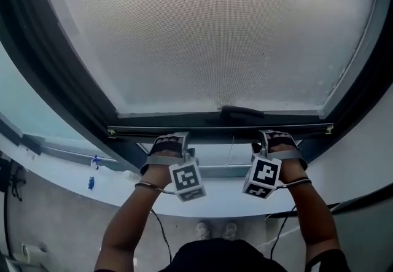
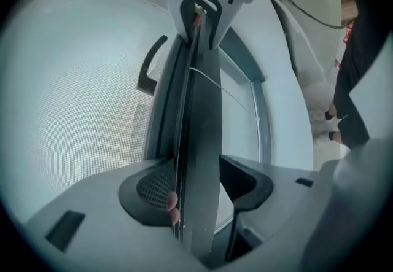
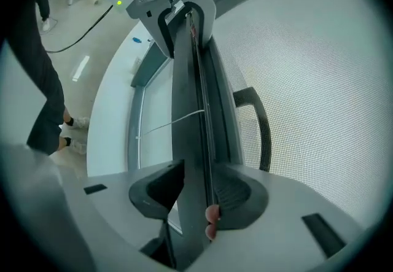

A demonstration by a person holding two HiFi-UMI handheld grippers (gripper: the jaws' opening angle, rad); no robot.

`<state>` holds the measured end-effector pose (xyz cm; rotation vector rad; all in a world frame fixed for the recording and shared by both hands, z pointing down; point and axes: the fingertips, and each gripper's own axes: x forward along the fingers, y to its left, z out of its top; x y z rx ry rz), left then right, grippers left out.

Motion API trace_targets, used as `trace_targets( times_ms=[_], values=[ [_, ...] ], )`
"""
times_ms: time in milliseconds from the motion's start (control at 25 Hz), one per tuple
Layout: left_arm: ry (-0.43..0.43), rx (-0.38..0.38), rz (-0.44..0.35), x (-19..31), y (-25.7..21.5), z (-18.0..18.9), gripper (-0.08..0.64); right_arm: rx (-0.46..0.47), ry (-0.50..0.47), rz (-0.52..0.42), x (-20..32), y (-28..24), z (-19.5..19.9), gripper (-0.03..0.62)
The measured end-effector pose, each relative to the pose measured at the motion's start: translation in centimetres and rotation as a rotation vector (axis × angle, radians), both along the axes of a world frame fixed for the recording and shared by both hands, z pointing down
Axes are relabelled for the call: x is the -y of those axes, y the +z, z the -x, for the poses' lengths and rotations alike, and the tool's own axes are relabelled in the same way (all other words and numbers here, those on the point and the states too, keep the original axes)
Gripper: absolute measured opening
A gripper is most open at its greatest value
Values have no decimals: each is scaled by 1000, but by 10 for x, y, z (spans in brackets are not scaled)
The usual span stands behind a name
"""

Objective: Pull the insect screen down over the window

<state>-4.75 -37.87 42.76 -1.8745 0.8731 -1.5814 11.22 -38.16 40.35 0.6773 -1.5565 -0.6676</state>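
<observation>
The grey mesh insect screen [image 1: 209, 31] fills the window, and its dark bottom bar [image 1: 215, 131] runs level just above the sill. My left gripper [image 1: 174, 142] is shut on the bar's left part and my right gripper [image 1: 275, 140] is shut on its right part. In the left gripper view the bar [image 2: 202, 136] passes between the pads of the left gripper [image 2: 195, 191], with the right gripper [image 2: 202, 10] clamped on it further along. In the right gripper view the bar [image 3: 193, 129] sits between the pads of the right gripper [image 3: 196, 194]. A black handle [image 1: 242, 111] sits on the bar.
The dark window frame [image 1: 55, 74] curves round the screen. Below lies a white sill [image 1: 67, 174] with a small blue thing [image 1: 91, 182] on it. A thin pull cord [image 1: 231, 149] hangs under the bar. Cables [image 1: 161, 228] and the person's shoes [image 1: 215, 229] show on the floor.
</observation>
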Motion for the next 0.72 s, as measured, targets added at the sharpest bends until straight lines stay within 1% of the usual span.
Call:
trace_targets(
  times_ms=[80, 120, 160, 240, 280, 360, 440, 520, 640, 720],
  values=[
    [10, 22, -7, 1, 1, 2, 224, -13, -1, 24, -2, 1, -1, 152],
    [10, 18, -14, 3, 1, 3, 224, -18, -1, 34, -2, 1, -1, 152],
    [10, 5, -3, 4, 0, 3, 224, -24, -1, 44, -2, 1, -1, 152],
    [12, -18, 59, -1, -1, 0, 224, -36, -1, 56, 0, 2, -1, 152],
    [12, -9, 83, -2, -2, 0, 224, -42, -1, 59, 0, 2, -2, 152],
    [13, 40, 95, -3, -1, 3, 224, -56, 1, 80, -2, 2, -4, 138],
    [11, 74, 113, -5, -3, 3, 224, -40, 0, 110, -6, -3, -2, 138],
    [6, 53, 119, -5, -9, 2, 224, -33, -11, 117, -5, -7, -1, 138],
    [5, 5, 121, -5, -15, 3, 224, -89, -19, 160, -7, -9, -6, 138],
    [14, -33, 117, -4, -14, 0, 224, -95, -24, 163, -7, -7, -6, 138]
  ],
)
